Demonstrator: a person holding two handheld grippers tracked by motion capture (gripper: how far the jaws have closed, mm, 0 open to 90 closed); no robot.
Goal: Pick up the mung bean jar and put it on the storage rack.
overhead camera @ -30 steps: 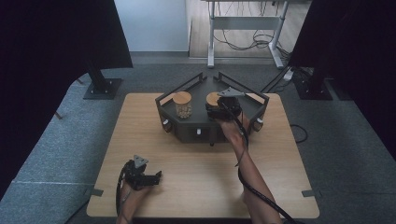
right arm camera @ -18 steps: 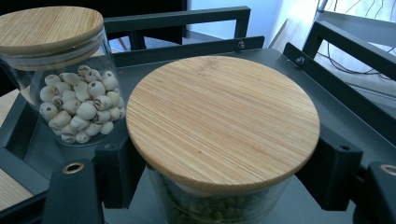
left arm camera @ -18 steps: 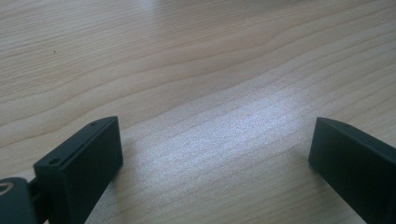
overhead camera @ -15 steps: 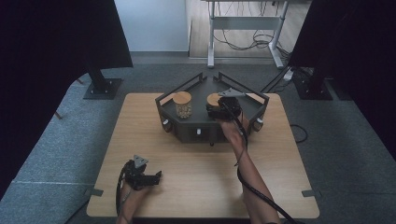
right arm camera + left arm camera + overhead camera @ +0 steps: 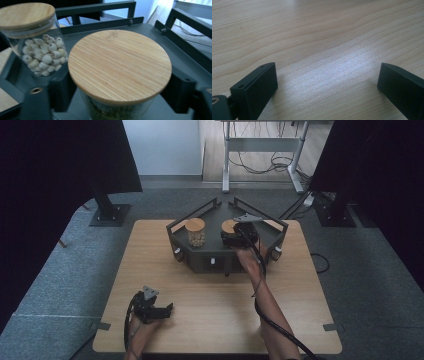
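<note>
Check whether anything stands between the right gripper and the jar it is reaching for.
Nothing visible does. The jar already sits between the jaws of the right gripper, which have just been opening. The other jar stands apart beside it on the tray, out of the way.

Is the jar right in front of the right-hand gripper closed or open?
Closed. The round wooden lid sits flat on the near jar, covering its whole mouth; greenish contents show through the glass below.
</note>
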